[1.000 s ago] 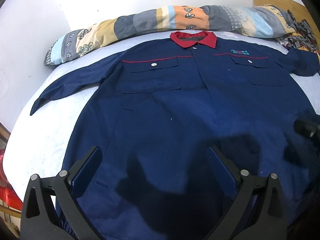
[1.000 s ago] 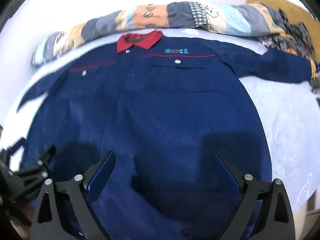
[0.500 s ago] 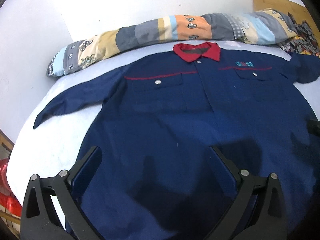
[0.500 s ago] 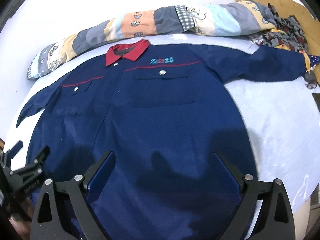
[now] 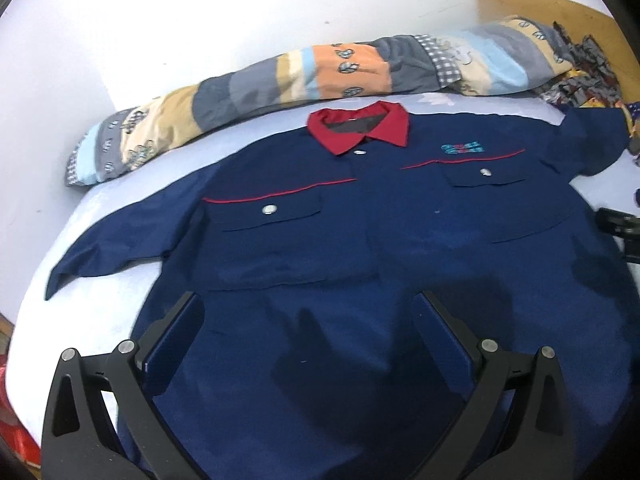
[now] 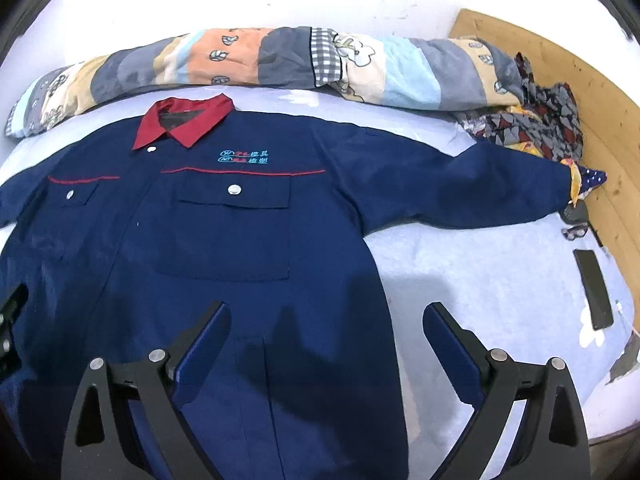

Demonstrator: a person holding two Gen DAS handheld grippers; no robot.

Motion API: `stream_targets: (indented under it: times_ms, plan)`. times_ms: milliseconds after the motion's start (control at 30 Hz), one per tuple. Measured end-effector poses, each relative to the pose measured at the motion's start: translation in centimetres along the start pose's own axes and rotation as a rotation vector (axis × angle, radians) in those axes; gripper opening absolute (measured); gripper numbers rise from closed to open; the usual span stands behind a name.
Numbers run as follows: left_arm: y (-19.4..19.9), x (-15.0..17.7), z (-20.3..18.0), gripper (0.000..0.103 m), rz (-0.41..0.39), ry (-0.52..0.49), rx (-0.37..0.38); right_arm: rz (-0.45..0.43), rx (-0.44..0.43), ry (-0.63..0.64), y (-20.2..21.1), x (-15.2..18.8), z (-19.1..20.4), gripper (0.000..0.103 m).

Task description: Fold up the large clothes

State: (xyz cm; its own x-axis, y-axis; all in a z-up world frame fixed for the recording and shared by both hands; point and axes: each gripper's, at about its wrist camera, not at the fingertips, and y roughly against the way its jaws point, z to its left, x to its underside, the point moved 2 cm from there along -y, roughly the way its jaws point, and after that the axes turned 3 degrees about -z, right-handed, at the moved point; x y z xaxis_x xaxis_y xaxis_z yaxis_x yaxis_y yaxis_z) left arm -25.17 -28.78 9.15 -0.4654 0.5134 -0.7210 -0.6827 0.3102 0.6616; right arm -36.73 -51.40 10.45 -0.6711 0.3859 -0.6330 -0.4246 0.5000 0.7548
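The navy work jacket [image 6: 224, 264] lies face up and spread flat across the middle of both frames, on the pale blue bed sheet [image 6: 480, 280], red collar [image 6: 184, 120] toward the top, no fold made yet. Its 2 sleeves run out sideways: one to the left edge of the left wrist view [image 5: 116, 244], the other to the right of the right wrist view [image 6: 472, 192].

Both tools hover above the lower body of the jacket. The left gripper [image 5: 308, 340] has its fingers spread wide and holds nothing; so does the right gripper [image 6: 326, 346].

Risks, as I judge them: the right sleeve's cuff touches the patterned cloth pile [image 6: 532, 120] at upper right, so a pinch there could drag that cloth along. A dark flat device [image 6: 594, 292] lies on the sheet at right and a swept sleeve might knock it. The fabric looks thin, so a deep pinch could catch the sheet too. The rolled quilt [image 6: 280, 60] just above the collar may block an upward fold.
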Motion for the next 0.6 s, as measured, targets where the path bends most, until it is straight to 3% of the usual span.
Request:
stream_targets:
  times_ms: [167, 600]
  plan:
    - [-0.6, -0.2, -0.5, 0.103, -0.001, -0.024, 0.007, 0.015, -0.008, 0.001, -0.5, -0.3, 0.3, 0.098]
    - [-1.1, -0.1, 0.3, 0.103, 0.031, 0.026, 0.013, 0.013, -0.039, -0.014, -0.2, -0.8, 0.6, 0.098]
